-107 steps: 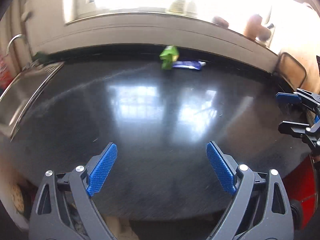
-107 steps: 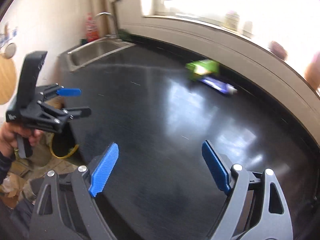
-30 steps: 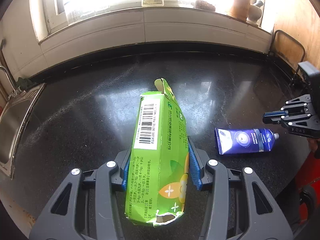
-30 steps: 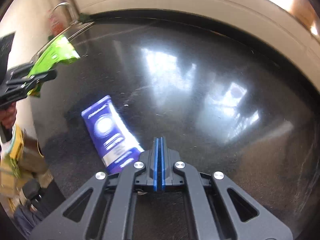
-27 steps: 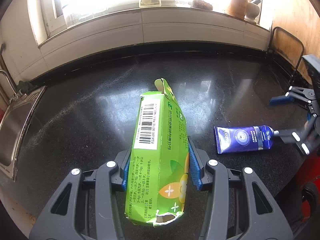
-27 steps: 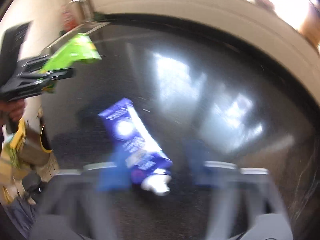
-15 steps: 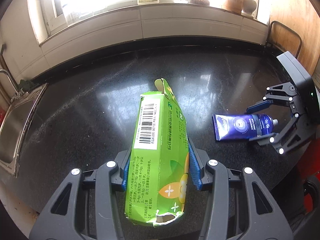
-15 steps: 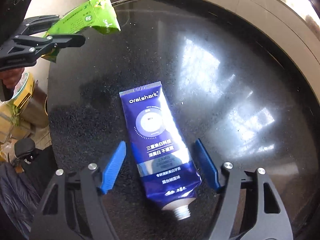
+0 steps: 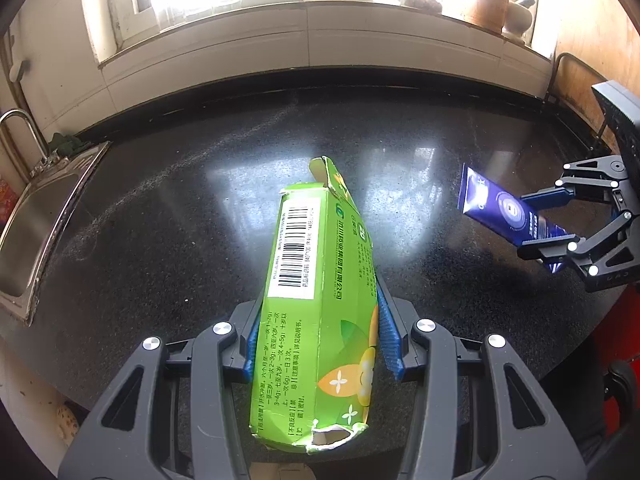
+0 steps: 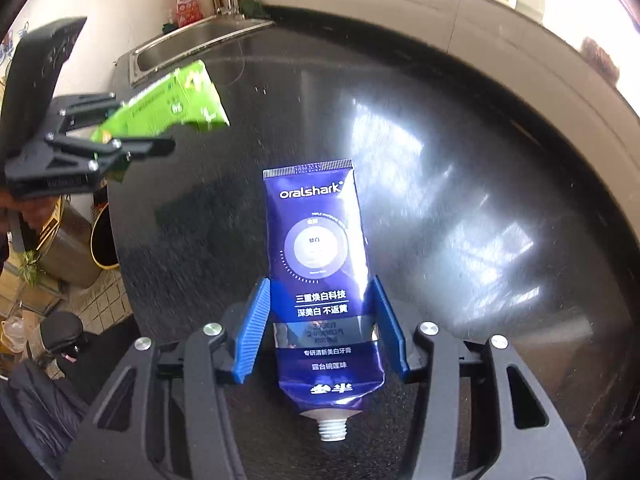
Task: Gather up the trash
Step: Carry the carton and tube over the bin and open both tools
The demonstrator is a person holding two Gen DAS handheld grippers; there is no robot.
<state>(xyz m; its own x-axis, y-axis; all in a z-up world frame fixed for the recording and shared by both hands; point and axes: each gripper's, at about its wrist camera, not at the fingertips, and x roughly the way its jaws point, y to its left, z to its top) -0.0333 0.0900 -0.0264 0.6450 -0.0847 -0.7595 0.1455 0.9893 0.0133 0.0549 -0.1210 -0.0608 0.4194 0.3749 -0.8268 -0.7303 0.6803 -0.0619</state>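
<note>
Left gripper (image 9: 316,336): black frame with blue ribbed pads, clamped on the two long faces of a green cardboard carton (image 9: 316,304); the carton is held above the counter, its barcode face up and its torn end nearest the camera.

Green cardboard carton, far end: an opened flap points toward the window wall; in the right wrist view the carton (image 10: 168,108) hangs in front of the sink corner.

Right gripper (image 10: 320,332): its blue pads stand on either side of a dark blue toothpaste tube (image 10: 320,280), and its jaws are closing; a narrow gap shows at each pad – contact cannot be confirmed.

Dark blue toothpaste tube: capless, threaded white neck toward the camera, crimped flat end pointing away; in the left wrist view the tube (image 9: 500,212) slants between the jaws, its flat end raised over the counter.

Black polished stone counter (image 9: 200,220): bare and glossy across the middle between the two grippers, with window glare on it.

Edges: a steel sink (image 9: 36,224) bounds the counter at the left – the white tiled window wall (image 9: 312,40) runs along the back, and the near edge drops to the floor on the right gripper's left side (image 10: 120,280).

Spacing: the two grippers are well apart, with open counter between.
</note>
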